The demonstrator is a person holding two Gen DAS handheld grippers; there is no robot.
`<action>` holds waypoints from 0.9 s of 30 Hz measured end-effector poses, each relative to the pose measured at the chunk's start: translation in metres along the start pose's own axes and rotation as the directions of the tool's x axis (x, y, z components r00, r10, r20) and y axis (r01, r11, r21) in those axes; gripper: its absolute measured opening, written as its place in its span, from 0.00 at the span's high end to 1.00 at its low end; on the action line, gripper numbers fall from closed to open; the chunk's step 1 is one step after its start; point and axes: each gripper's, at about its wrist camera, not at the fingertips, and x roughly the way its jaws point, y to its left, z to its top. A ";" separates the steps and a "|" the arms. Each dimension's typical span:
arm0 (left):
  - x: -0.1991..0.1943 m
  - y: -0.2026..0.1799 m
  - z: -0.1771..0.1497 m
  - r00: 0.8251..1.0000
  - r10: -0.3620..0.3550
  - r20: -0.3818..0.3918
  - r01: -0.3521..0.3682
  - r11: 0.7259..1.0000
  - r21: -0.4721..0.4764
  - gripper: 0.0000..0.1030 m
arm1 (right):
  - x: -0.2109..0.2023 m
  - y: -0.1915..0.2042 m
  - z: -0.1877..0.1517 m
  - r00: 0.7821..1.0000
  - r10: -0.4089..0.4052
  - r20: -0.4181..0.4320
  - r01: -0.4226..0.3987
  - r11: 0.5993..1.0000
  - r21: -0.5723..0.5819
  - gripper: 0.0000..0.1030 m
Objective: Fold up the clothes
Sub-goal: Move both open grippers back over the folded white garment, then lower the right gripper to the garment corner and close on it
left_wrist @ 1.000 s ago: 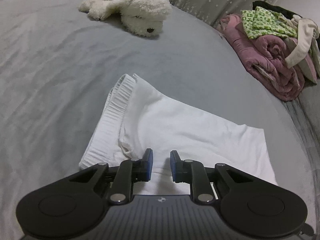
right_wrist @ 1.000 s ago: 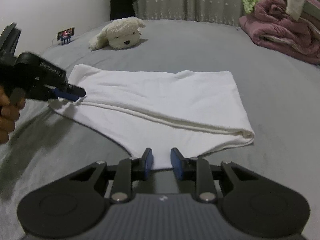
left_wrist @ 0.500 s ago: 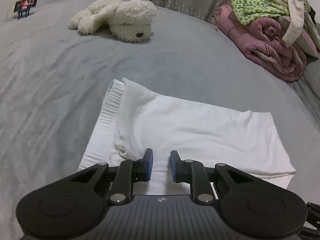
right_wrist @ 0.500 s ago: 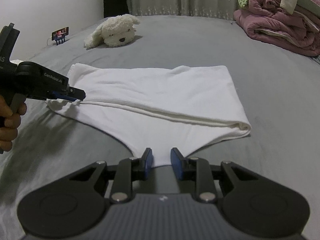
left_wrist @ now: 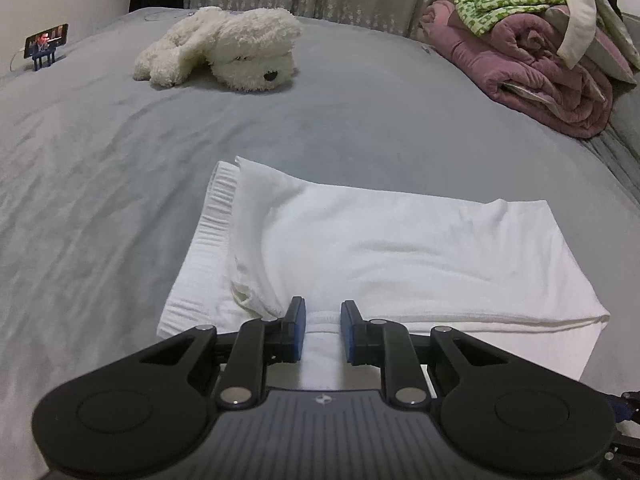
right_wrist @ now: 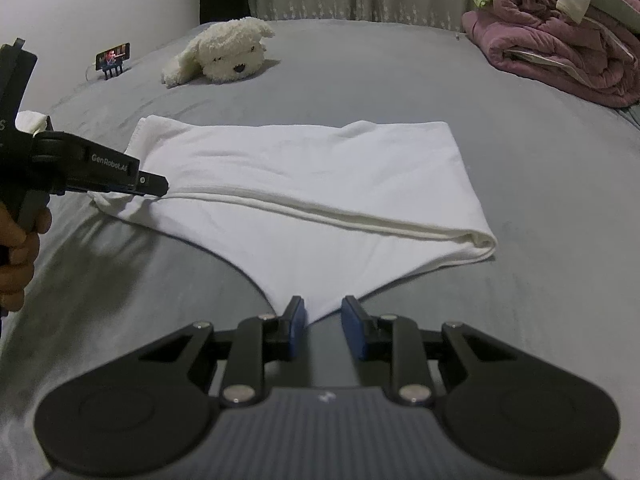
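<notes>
Mid-fold: the white knit garment lay half-doubled on the grey bed. My left gripper pinched its folded edge; my right gripper pinched a lower corner — next, I judged, both carry cloth across, evenly.

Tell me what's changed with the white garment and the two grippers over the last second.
The left gripper has swung its view round: the plush dog and clothes pile have shifted in its frame. It still pinches the white garment at the folded edge. The right gripper still holds the near corner, barely moved. The fold, the dog and the pile lie as before.
</notes>
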 end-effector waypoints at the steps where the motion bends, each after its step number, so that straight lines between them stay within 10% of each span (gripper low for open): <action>1: 0.000 -0.001 0.000 1.000 0.003 0.000 -0.003 1.000 0.001 0.82 | 0.000 0.000 0.000 1.000 -0.001 -0.004 0.001 1.000 -0.004 0.78; 27: -0.034 -0.020 -0.041 0.995 0.086 -0.047 -0.088 0.996 -0.030 0.80 | -0.003 -0.014 0.005 0.995 0.071 -0.076 -0.066 0.995 0.070 0.69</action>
